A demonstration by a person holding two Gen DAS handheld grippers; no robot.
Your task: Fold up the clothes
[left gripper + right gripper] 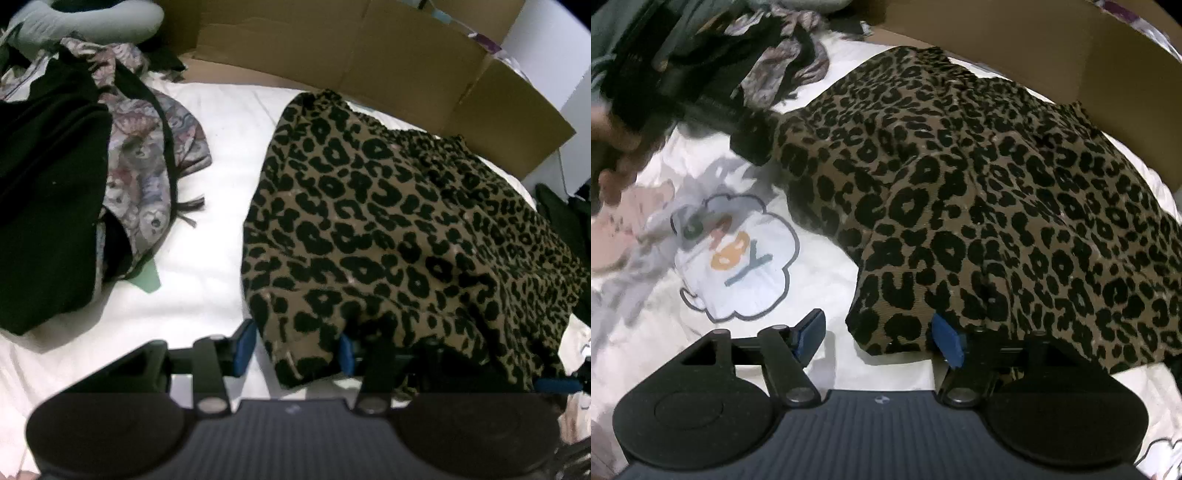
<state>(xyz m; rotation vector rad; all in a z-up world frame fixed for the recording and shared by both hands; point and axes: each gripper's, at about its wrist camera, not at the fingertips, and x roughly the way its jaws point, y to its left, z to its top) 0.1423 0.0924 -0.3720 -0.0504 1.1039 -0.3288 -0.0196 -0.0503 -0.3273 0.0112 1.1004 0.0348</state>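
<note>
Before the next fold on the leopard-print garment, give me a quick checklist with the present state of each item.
1. Left gripper has fabric: cannot tell. A corner of the leopard-print garment lies between its fingers, but neither pad visibly presses it.
2. Right gripper has fabric: not ok. Its jaws stand open and the hem only drapes over one finger.
3. Garment lies flat: not ok, it is bunched and wrinkled near both grippers.
4. Room on the white bedding beside it: ok.
5. Pile of other clothes kept apart from the garment: ok.
6. Cardboard box clear of the far edge: cannot tell.
</note>
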